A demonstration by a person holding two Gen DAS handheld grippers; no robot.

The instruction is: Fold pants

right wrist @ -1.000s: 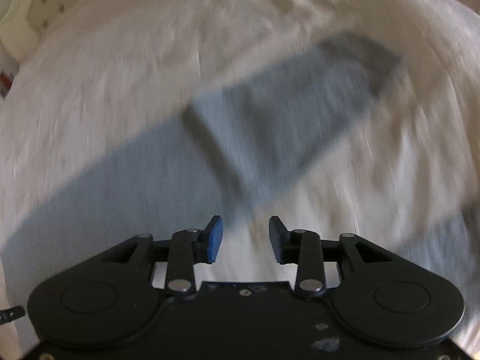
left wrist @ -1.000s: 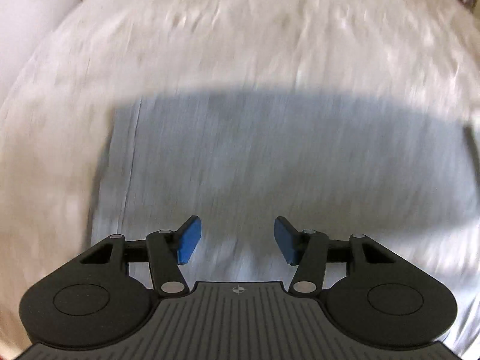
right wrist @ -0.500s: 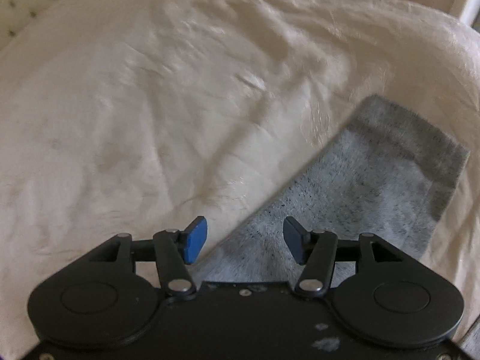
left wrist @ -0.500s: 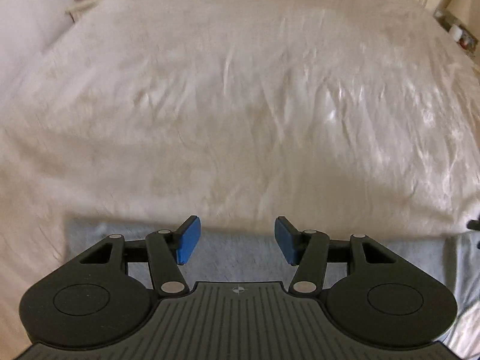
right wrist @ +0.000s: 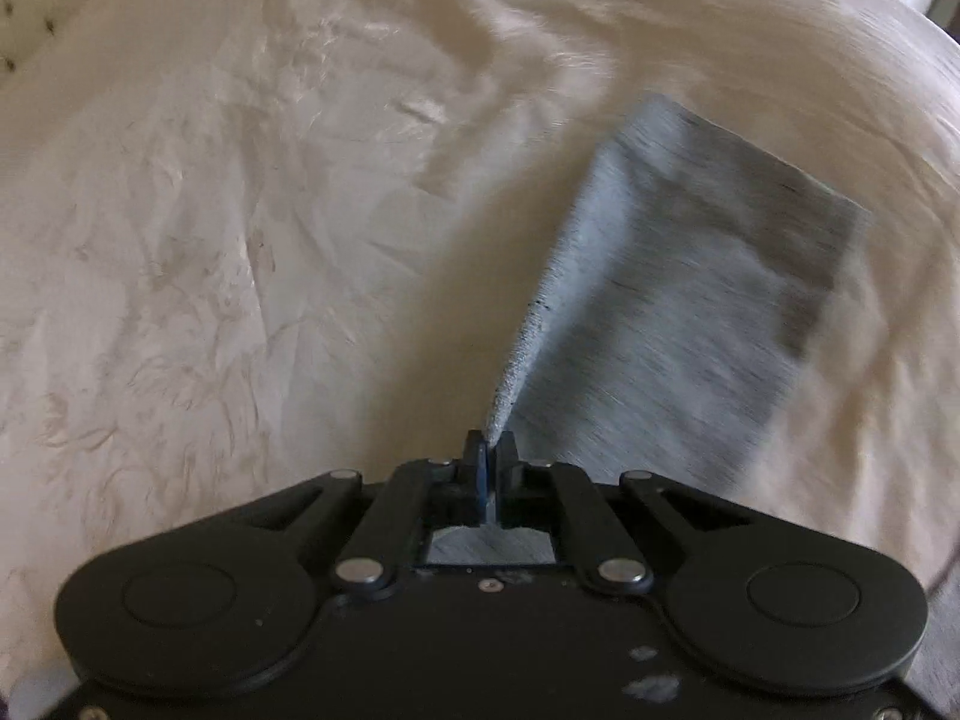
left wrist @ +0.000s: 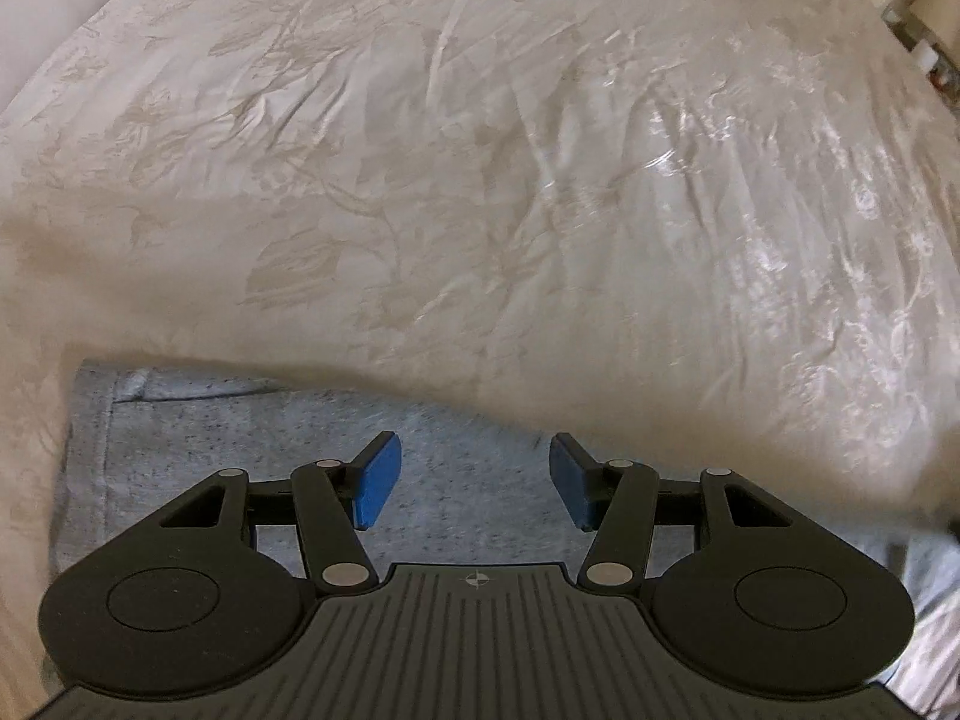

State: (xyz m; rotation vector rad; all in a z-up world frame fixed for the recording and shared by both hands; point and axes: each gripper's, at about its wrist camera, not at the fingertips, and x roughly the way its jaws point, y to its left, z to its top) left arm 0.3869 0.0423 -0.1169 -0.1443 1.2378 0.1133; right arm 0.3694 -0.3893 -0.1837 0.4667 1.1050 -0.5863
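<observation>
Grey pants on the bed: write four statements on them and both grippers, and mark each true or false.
1. The right gripper is shut on the grey pants. True.
2. The left gripper pinches the pants. False: its jaws stand open above the cloth.
3. The pants lie on a cream bedspread. True.
4. The pants are black denim. False: they are grey knit.
</observation>
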